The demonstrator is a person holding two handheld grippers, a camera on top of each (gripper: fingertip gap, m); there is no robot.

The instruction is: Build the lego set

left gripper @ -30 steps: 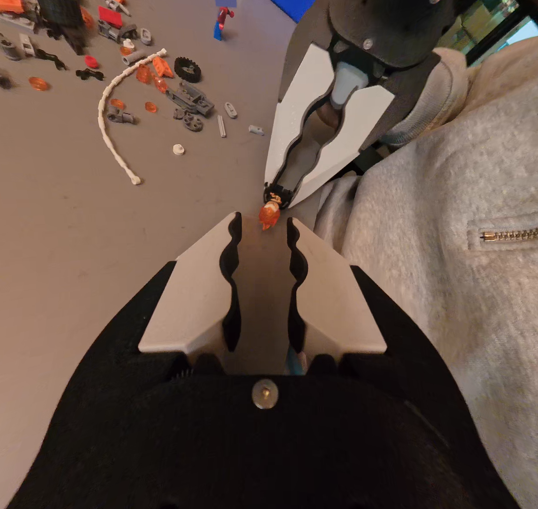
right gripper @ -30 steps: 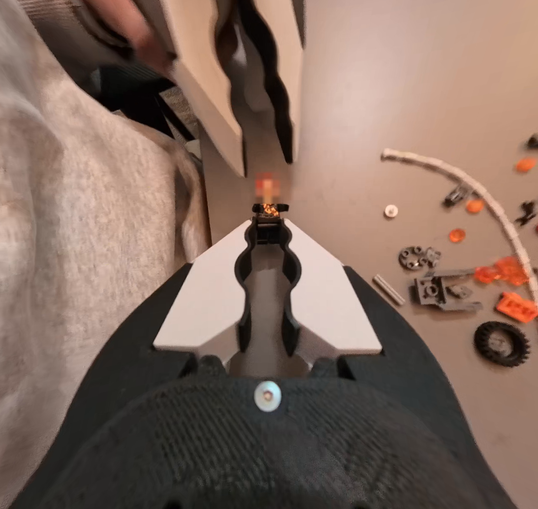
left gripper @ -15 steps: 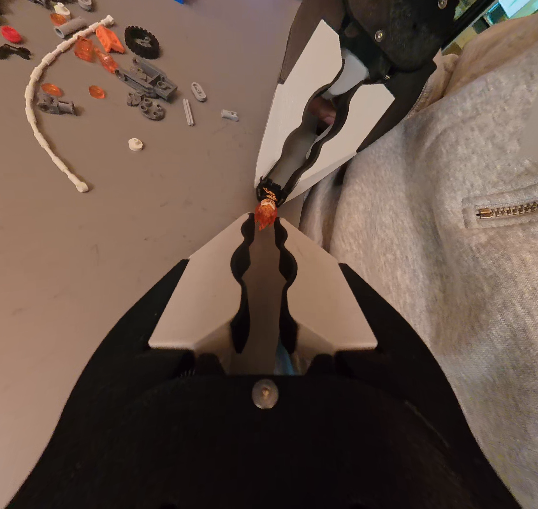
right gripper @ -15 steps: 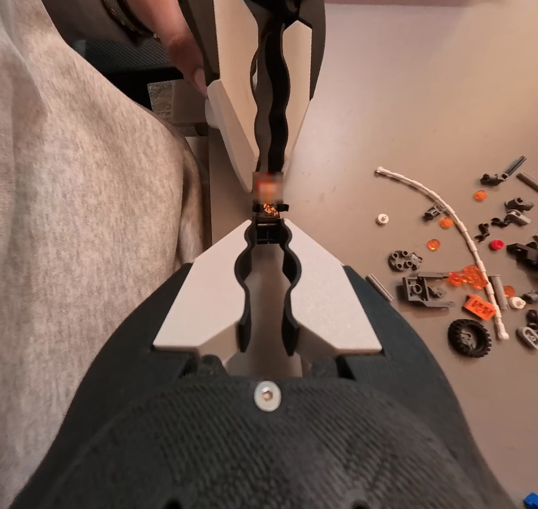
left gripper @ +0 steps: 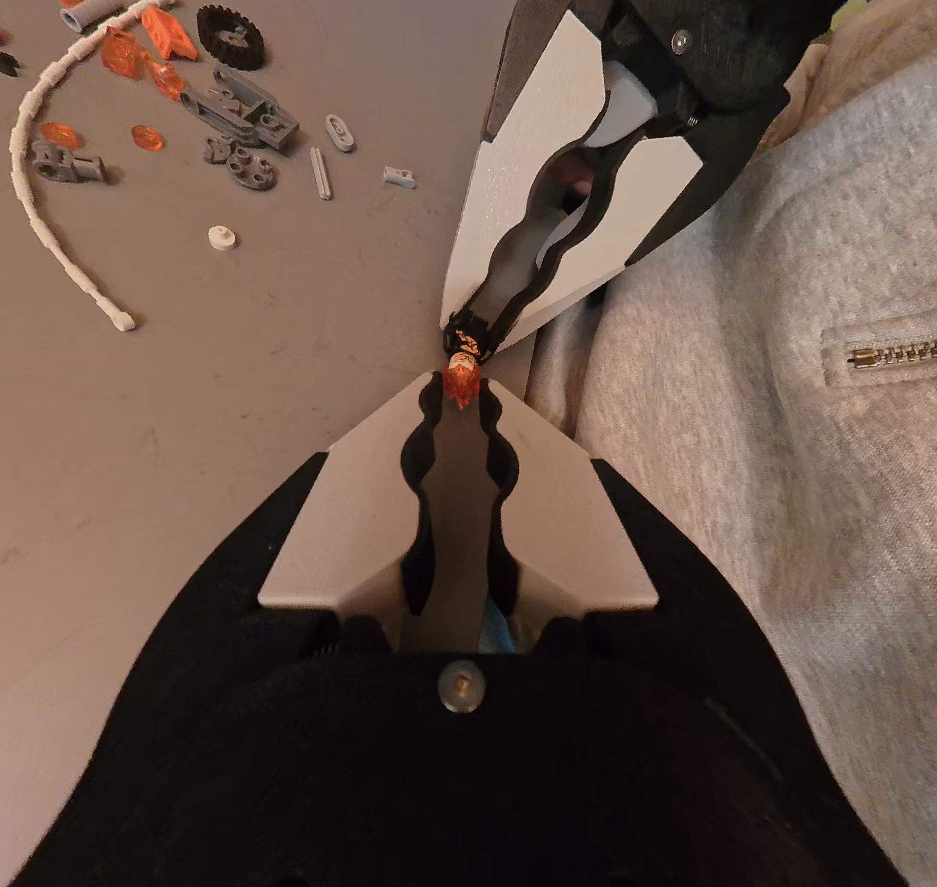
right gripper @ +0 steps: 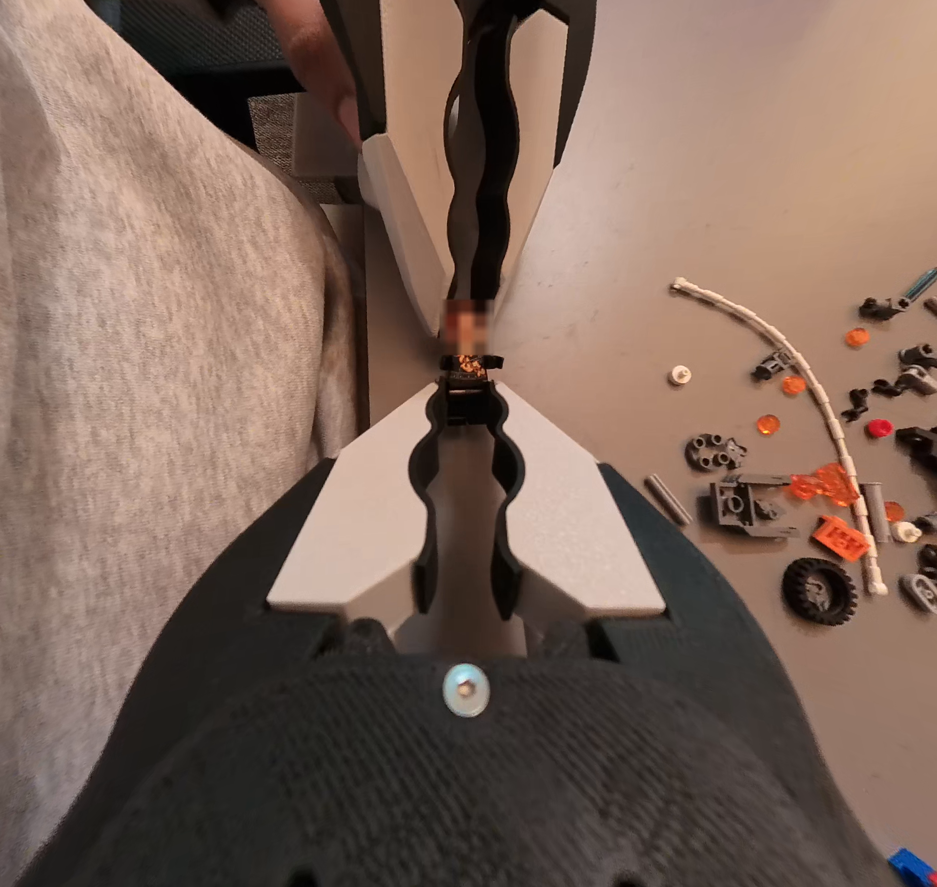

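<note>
Closer now, left gripper [left gripper: 460, 390] has narrowed its jaws around the minifigure's orange flame head [left gripper: 460, 385].
Right gripper [right gripper: 467, 396] is clamped on the black minifigure [right gripper: 469, 381], mid-frame; loose bricks [left gripper: 238, 107] lie upper left on the table [left gripper: 203, 406].

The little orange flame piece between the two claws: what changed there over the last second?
The left gripper moved in and narrowed around the flame piece, its tips now flanking it. The right gripper kept its hold on the black minifigure throughout.
</note>
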